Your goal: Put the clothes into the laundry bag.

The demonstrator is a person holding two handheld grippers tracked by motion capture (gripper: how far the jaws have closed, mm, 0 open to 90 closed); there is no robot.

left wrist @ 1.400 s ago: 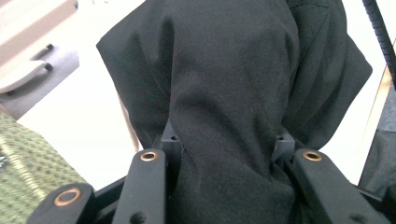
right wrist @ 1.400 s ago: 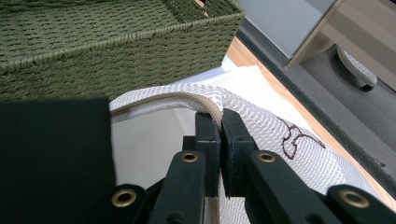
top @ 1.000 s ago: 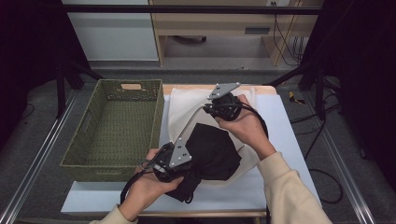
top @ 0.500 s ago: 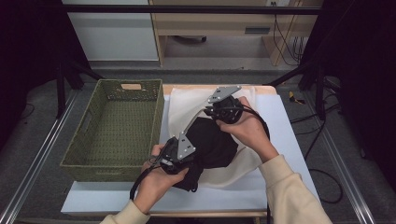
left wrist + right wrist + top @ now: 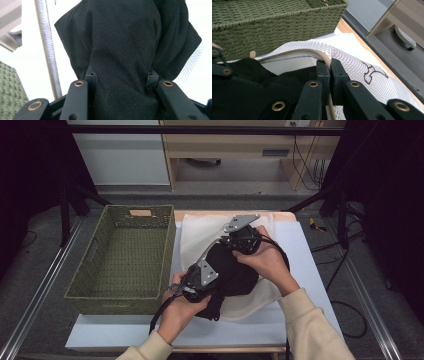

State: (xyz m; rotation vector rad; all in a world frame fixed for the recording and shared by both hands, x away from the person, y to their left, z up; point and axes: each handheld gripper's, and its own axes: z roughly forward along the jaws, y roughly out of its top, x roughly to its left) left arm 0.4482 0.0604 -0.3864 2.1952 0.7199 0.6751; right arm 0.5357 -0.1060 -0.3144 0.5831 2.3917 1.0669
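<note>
Bunching between our two grippers, the black garment (image 5: 234,270) sits in the mouth of the white mesh bag (image 5: 197,236), which lies spread on the white table (image 5: 310,265). Our left gripper (image 5: 120,77) has its jaws spread fairly wide, with a thick fold of the black cloth packed between them and draping up and away ahead of the tips; in the high view that same gripper (image 5: 200,282) sits at the near edge of the garment, the hand (image 5: 179,312) behind it. Our right gripper (image 5: 330,67) has its jaws pressed almost together on the tan-bound rim (image 5: 294,53) of the mesh bag, the trim running down between the tips; the black cloth lies just to its left, below the lifted rim. In the high view the right gripper (image 5: 239,239) is at the garment's far edge, the right hand (image 5: 267,260) wrapped around it. Beyond the rim, ahead of the right gripper, stands the green woven basket (image 5: 262,27), just beside the bag on the table.
</note>
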